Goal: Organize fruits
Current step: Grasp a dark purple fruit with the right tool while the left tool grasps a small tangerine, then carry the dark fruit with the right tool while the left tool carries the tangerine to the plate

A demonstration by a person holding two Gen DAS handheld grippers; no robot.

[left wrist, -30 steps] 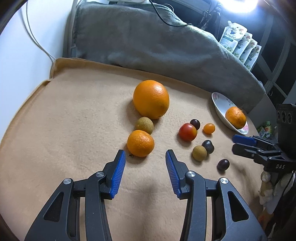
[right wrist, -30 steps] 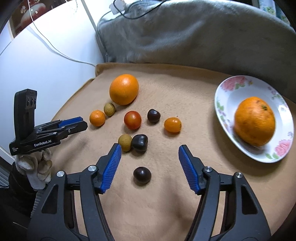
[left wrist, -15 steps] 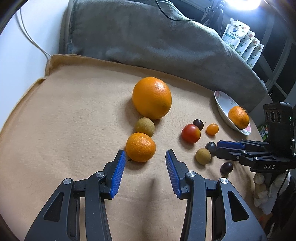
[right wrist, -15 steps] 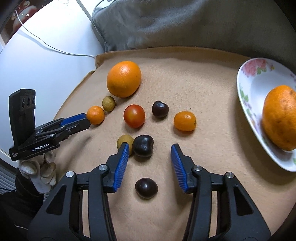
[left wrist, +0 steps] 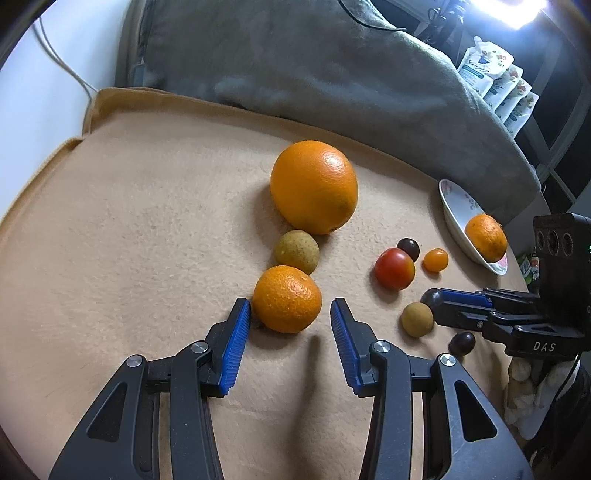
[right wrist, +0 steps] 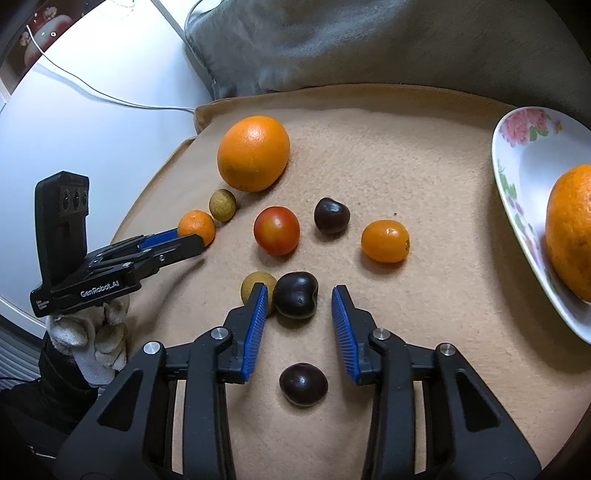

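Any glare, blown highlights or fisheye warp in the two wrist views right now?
Left wrist view: lamp at top right blown out white, glare spot on the big orange, blanket edge bowed by fisheye, corners vignetted. Right wrist view: softer light, a small highlight on the big orange, plate stretched at the right edge, everything sharp.

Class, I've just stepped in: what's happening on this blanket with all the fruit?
A person is sorting fruit with two handheld grippers. The left gripper is open around a small mandarin; the right gripper is open around a dark cherry. Neither has closed. One orange already sits on the flowered plate; the other fruit lies on the tan blanket.
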